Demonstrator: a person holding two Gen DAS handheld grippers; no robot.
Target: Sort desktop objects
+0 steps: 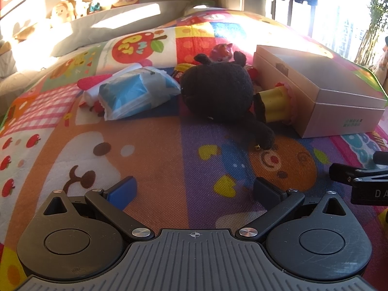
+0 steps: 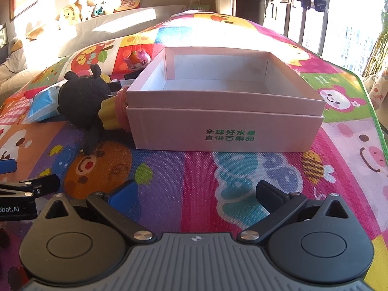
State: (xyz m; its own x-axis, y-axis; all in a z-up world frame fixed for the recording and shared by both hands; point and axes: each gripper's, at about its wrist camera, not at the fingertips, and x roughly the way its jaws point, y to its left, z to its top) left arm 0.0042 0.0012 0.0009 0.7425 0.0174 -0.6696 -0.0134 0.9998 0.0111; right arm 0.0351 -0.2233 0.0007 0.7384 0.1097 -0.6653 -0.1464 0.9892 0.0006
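Left gripper (image 1: 194, 189) spread wide over the colourful play mat (image 1: 155, 150), nothing between the blue pad and the black pad; right gripper (image 2: 195, 191) likewise parted and empty, low over the mat (image 2: 198, 167), facing the pink box (image 2: 225, 131)

Box open on top, sitting in its own lid or base, green characters printed on the near wall; interior white and bare as far as visible; in the left view seen as a pink box (image 1: 322, 89) at the right side of the mat

Black plush toy (image 1: 218, 92) lying just left of the box, one limb stretched toward the camera with a small gold bell at its tip; same black plush (image 2: 84, 104) in the right view, near the box's left corner

Yellow ridged toy (image 1: 274, 104) wedged between plush and box, touching the box wall, with something pink behind it, perhaps a frilly part, too hidden to say; seen again as a yellow piece (image 2: 110, 116) against the box's left side

Blue-and-white plastic packet (image 1: 135, 92) left of the plush, near but apart from it; small pink figurine (image 1: 222, 52) behind the plush, upright; pink figurine (image 2: 137, 60) also visible beyond the box's far left corner

Stuffed animals (image 1: 72, 7) lined up on a ledge at the back wall
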